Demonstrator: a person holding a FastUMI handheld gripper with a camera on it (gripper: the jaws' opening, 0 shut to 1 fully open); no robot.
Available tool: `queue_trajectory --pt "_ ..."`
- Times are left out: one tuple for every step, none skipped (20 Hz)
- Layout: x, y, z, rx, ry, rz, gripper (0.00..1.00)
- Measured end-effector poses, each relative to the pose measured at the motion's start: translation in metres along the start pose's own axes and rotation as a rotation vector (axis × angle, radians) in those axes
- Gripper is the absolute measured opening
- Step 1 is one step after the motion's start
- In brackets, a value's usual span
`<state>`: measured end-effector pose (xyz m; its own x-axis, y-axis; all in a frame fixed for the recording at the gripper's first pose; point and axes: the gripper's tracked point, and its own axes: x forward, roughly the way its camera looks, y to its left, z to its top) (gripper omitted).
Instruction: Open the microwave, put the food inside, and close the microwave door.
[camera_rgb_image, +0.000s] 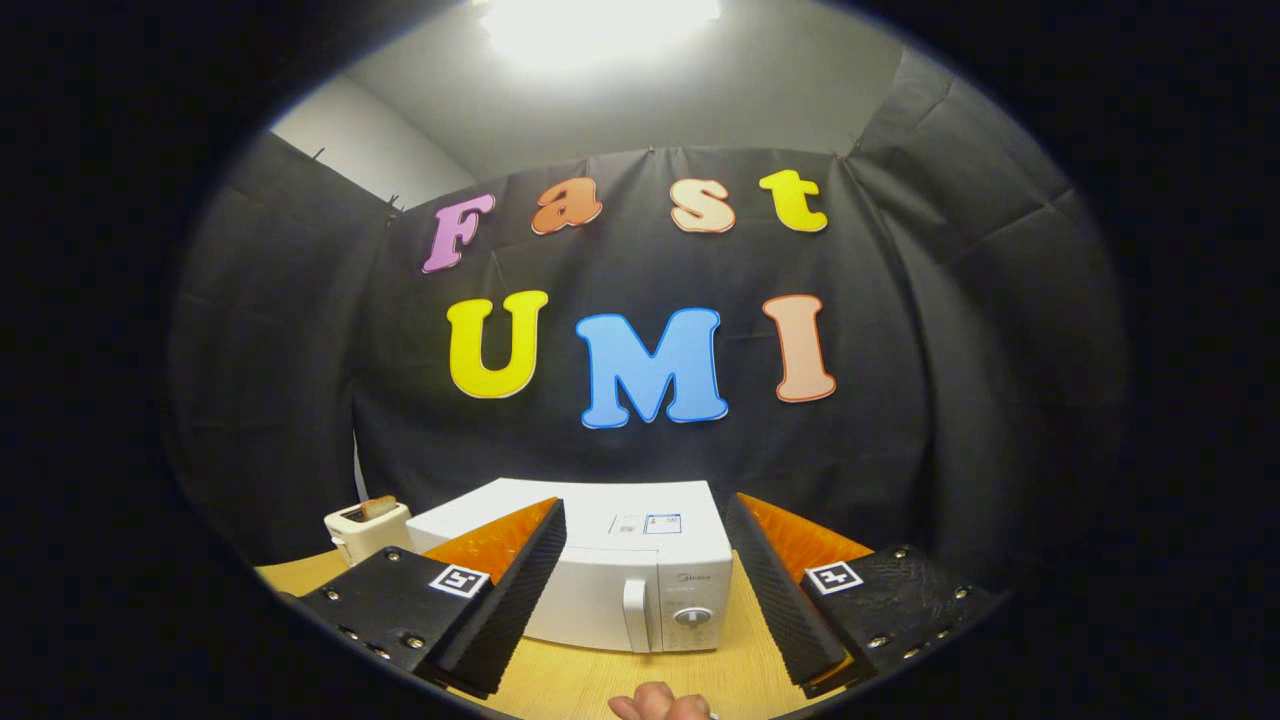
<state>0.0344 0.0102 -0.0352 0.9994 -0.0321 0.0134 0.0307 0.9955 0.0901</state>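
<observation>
**Tongs released, microwave shut**

The tongs (645, 590) stand spread wide apart, grasping nothing. Beyond and between the fingers, the white microwave (600, 570) sits on the wooden table (600, 685), its door closed and its handle (636, 615) and knob (692, 617) facing forward. Left of it stands a white toaster (365, 530) holding a slice of toast (378, 507). A hand (660, 706) rests on the table just below the fingers.

A white microwave (610, 575) with a white handle (636, 615) and silver dial (692, 617) stands on a light wood-grain surface (620, 680), beside a cream toaster (365, 530) holding browned toast (378, 507), before plain black cloth (900, 400) and grey ceiling (600, 110).
</observation>
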Motion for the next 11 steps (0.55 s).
queue_trajectory --pt "-0.009 -0.001 0.015 0.016 -0.009 0.007 1.00" --pt "-0.017 -0.003 0.027 0.023 -0.018 0.008 0.99" --pt "-0.024 -0.009 0.038 0.021 -0.032 -0.002 1.00" --pt "-0.030 -0.014 0.049 0.017 -0.047 -0.010 0.99" --pt "-0.036 -0.016 0.057 0.019 -0.050 -0.013 0.99" --pt "-0.041 -0.017 0.062 0.026 -0.048 -0.011 0.99" --pt "-0.046 -0.018 0.067 0.032 -0.044 -0.006 0.99" --pt "-0.048 -0.020 0.072 0.028 -0.048 -0.007 0.99" --pt "-0.051 -0.025 0.076 0.014 -0.054 -0.015 0.99" --pt "-0.053 -0.028 0.078 0.005 -0.060 -0.018 0.99" --pt "-0.055 -0.031 0.078 0.001 -0.060 -0.019 0.99"
